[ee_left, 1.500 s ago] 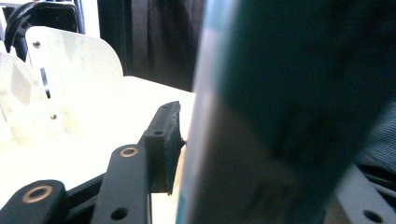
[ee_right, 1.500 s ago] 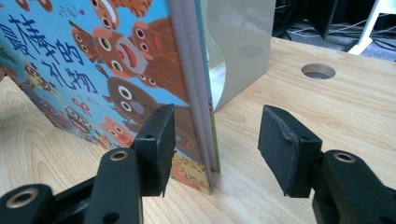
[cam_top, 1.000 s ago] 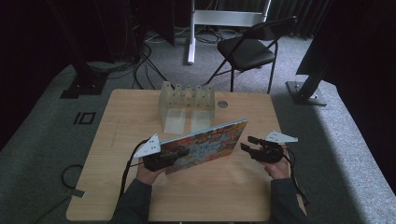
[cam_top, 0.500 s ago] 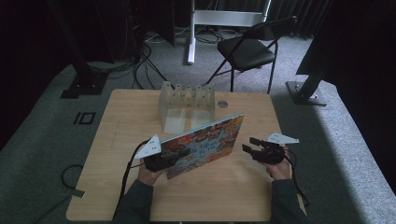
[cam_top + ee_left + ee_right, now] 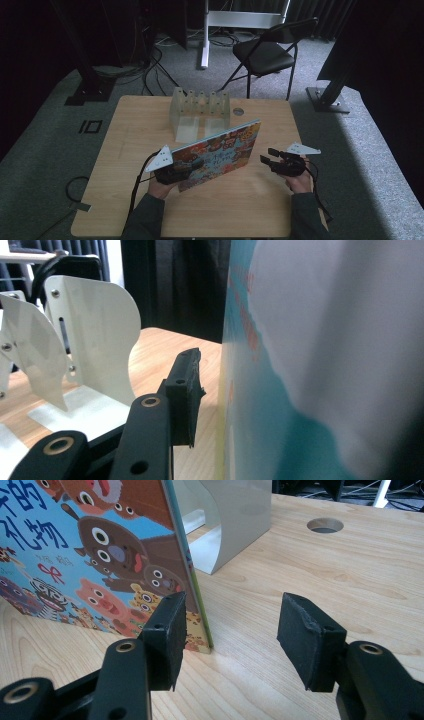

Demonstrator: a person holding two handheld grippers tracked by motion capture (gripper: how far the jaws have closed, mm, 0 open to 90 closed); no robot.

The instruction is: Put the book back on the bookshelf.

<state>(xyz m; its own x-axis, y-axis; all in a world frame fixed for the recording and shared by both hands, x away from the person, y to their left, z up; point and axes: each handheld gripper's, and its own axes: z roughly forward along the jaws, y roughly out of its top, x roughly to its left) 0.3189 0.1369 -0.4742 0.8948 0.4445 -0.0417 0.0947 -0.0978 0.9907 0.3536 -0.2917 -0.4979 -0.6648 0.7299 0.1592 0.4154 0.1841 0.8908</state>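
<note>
A picture book [image 5: 220, 150] with a cover full of cartoon animals stands tilted on its lower edge on the wooden table [image 5: 130, 130]. My left gripper [image 5: 196, 166] is at the book's lower left part, and its jaws have just been opening. The book [image 5: 320, 365] is between them. The visible pad [image 5: 186, 390] stands a small gap off the cover, and the other jaw is hidden behind the book. My right gripper [image 5: 266, 155] hovers open just off the book's right edge. In the right gripper view its jaws [image 5: 235, 630] straddle bare table beside the book's corner [image 5: 202, 640].
A translucent white divider rack [image 5: 200, 107] stands behind the book at the table's far side, with a round hole [image 5: 238, 111] in the tabletop beside it. A black folding chair [image 5: 265, 50] and stand legs are on the floor beyond.
The book's top right corner has risen a little, so the book stands steeper. Both hands have stayed where they were.
</note>
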